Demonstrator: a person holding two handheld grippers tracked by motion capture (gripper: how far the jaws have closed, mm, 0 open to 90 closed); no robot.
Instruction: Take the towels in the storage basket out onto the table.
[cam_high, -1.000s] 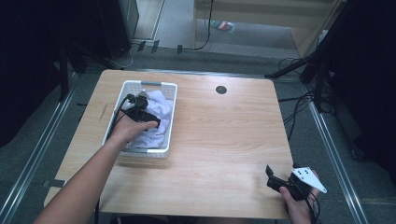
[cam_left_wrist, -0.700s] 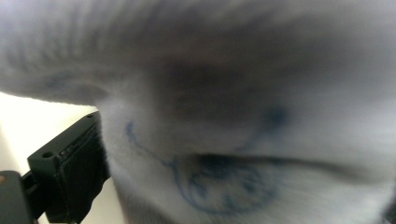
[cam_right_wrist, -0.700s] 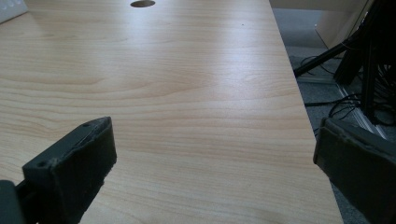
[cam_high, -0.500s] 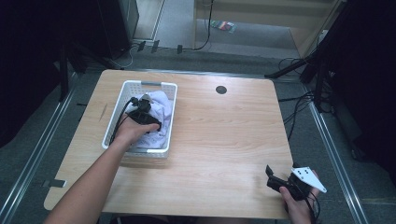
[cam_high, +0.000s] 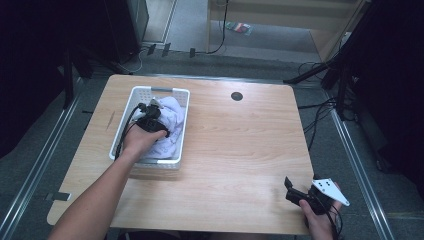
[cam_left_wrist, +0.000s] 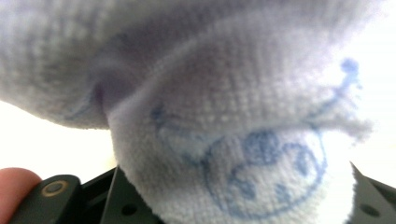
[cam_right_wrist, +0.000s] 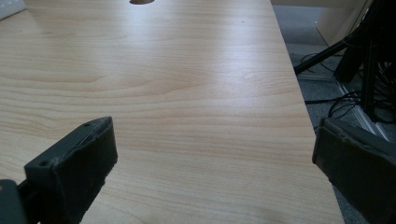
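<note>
While the left hand (cam_high: 141, 141) reaches into the basket (cam_high: 180, 131) at the far left of the table (cam_high: 240, 150), its gripper (cam_high: 150, 116) sits low among the white cloth (cam_high: 170, 117) bundled there. Seen from above, the gripper's black body lies over the cloth's left part, with its cable (cam_high: 123, 131) looping back along the basket's left wall. From the left gripper view, the cloth (cam_left_wrist: 243, 140) presses right up to the lens: a soft, looped white fabric with a blue line drawing on it, bulging down between the two black jaws whose bases show at the bottom corners. A fold of it sits between those jaws, so they look closed on the cloth, though their tips are hidden under the fabric. A fingertip (cam_left_wrist: 16, 186) shows at the bottom left edge of that view.

The basket is white plastic with a perforated far wall and stands lengthwise, its near end just ahead of the forearm (cam_high: 95, 200) that comes in from the bottom left.

Well apart, at the near right corner of the table, the right hand (cam_high: 320, 222) holds the right gripper (cam_high: 295, 192) just above the wood, its grey plate (cam_high: 330, 190) on top. In the right gripper view its jaws stand wide, one at the left and one at the right edge, with bare table (cam_right_wrist: 187, 93) between them and nothing held. A round dark hole (cam_high: 237, 96) lies in the tabletop far of centre, and cables (cam_high: 320, 115) trail on the floor to the right.
</note>
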